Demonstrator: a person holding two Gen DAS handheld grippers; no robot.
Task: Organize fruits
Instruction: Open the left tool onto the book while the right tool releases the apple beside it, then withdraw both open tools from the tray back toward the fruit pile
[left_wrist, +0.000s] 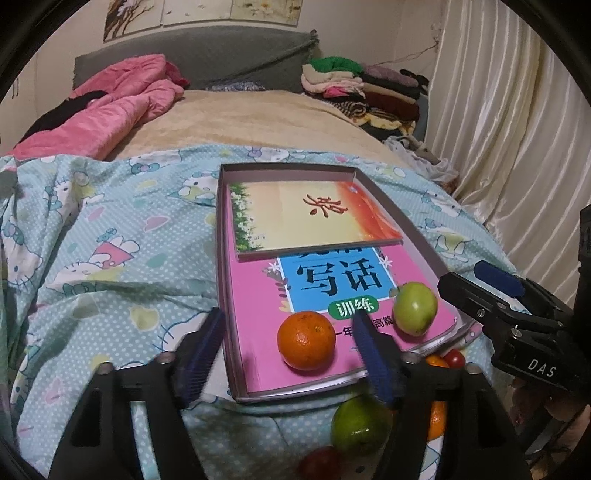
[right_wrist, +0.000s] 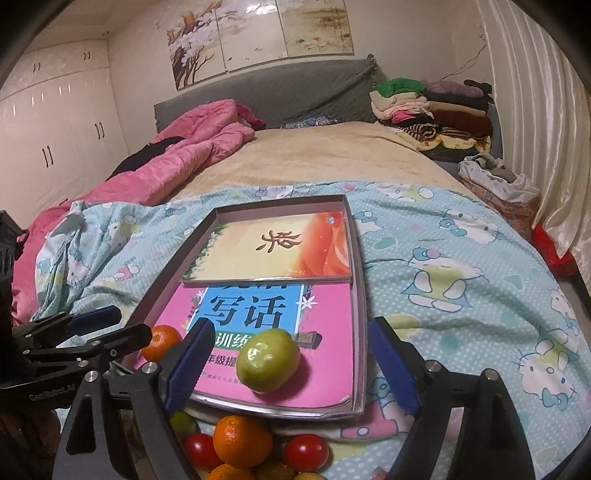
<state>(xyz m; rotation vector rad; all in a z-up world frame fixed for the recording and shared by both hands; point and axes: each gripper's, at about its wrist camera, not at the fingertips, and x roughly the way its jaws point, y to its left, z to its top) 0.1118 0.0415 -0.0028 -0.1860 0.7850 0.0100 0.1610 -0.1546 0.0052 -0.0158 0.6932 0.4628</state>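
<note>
Currently both claws stand open with nothing gripped. Left claw has its jaws spread either side of the orange, pads not pressing it. Right claw has its jaws spread around the green fruit, clear on both sides.

Both fruits sit on the pink book inside the shallow box on the bed. The rest wait in a pile just below the box's near edge: another orange, two tomatoes, a green fruit.

Handling, my read:
- Orange and green fruit: light, round, firm. They'll roll on the glossy cover, and the bed under the box is soft, so any nudge tips them. Grip across the widest part, pads level, moderate squeeze.
- Green fruit looks smooth and shiny, so probably slippery; centre it deep in the pads.
- Tomatoes: thin-skinned, bruise easily. Lightest squeeze, close slowly.
- Pile is packed tight, so take the top fruit first or the neighbours will roll.
</note>
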